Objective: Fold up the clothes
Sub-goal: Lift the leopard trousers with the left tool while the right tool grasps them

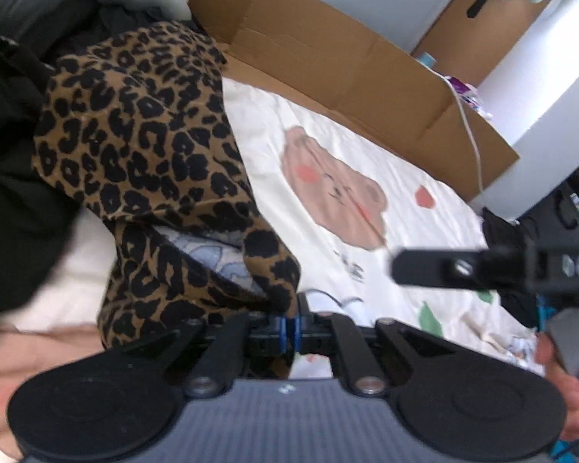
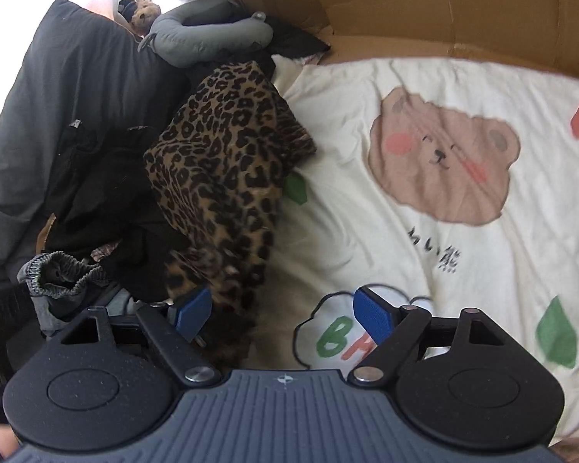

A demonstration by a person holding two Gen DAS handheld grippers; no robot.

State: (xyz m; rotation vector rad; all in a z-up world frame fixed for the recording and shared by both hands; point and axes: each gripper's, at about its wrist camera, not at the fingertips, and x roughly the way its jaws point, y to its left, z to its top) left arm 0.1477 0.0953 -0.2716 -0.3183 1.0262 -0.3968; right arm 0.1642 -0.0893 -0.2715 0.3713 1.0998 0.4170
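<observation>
The broad free room is the bare middle of the cream bedspread (image 2: 424, 270), around its printed brown bear face (image 2: 440, 158); nothing lies on that stretch. Left of the bear, the way is blocked by a heap: a crumpled leopard-print garment (image 2: 227, 162), black clothes (image 2: 108, 193) just beside it, a large dark grey cushion (image 2: 69, 96) behind them, and a grey neck pillow (image 2: 212, 34) on top. Beyond the bear, a flattened brown cardboard box (image 2: 424, 11) walls off the far edge. A white cable (image 1: 471, 127) hangs across that cardboard on the bear's right.
</observation>
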